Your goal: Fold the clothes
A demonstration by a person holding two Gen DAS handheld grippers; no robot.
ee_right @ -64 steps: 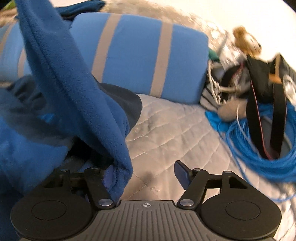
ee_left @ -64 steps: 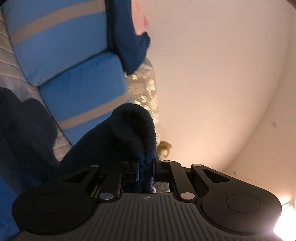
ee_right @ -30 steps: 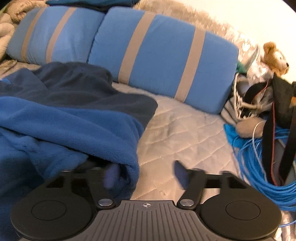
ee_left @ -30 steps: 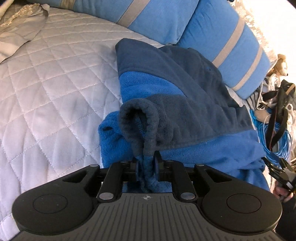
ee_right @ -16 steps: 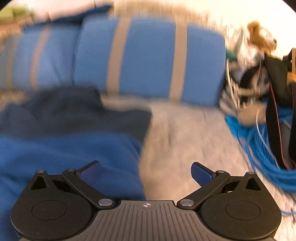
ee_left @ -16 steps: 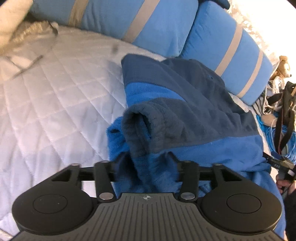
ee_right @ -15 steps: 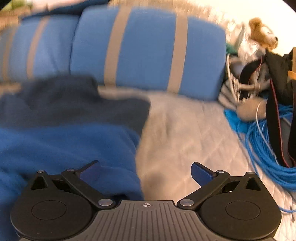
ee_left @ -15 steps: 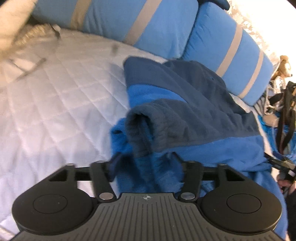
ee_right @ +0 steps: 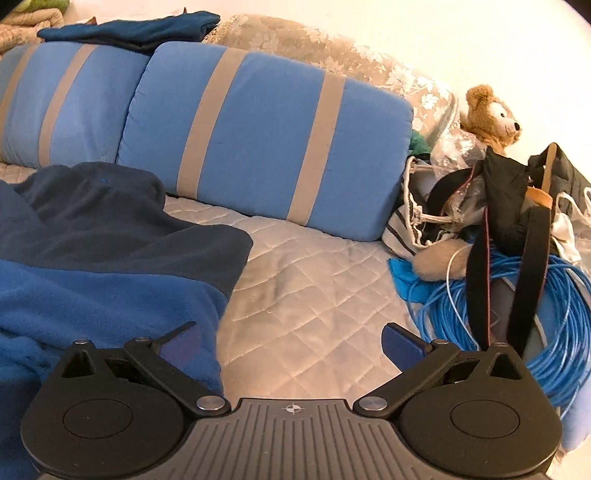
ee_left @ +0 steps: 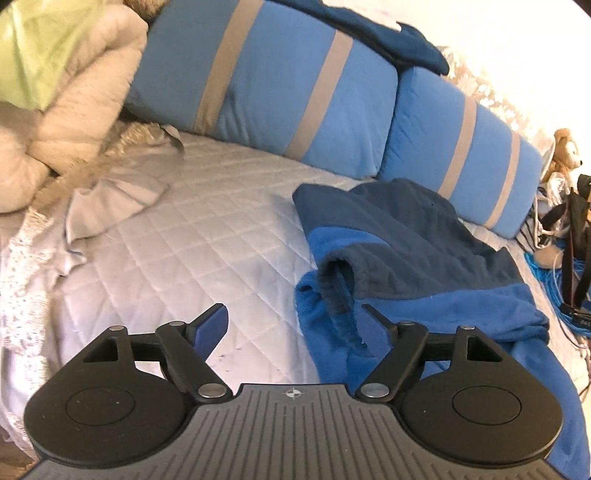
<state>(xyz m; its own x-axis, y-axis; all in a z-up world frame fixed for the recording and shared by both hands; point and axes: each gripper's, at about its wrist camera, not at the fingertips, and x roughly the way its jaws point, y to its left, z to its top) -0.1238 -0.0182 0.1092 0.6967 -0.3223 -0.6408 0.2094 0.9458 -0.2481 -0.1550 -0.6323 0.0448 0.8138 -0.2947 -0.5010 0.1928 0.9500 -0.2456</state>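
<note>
A fleece garment in navy and bright blue [ee_left: 406, 266] lies crumpled on the white quilted bed [ee_left: 192, 236]. Its cuffed sleeve end lies just ahead of my left gripper [ee_left: 295, 317], which is open and empty, with the right finger next to the fabric. In the right wrist view the same garment [ee_right: 92, 266] fills the left side. My right gripper [ee_right: 291, 339] is open and empty above the quilt, its left finger over the garment's edge.
Two blue pillows with beige stripes [ee_left: 303, 85] line the back, a folded navy garment [ee_right: 140, 29] on top. A teddy bear [ee_right: 491, 114], bags, black straps and a coil of blue cable [ee_right: 554, 317] sit at the right. Beige bedding [ee_left: 55, 122] is piled at the left.
My left gripper let go of the sleeve cuff, opened wide and drew back to the left. My right gripper, open, released the garment's edge and pulled back; the garment now lies on the bed.
</note>
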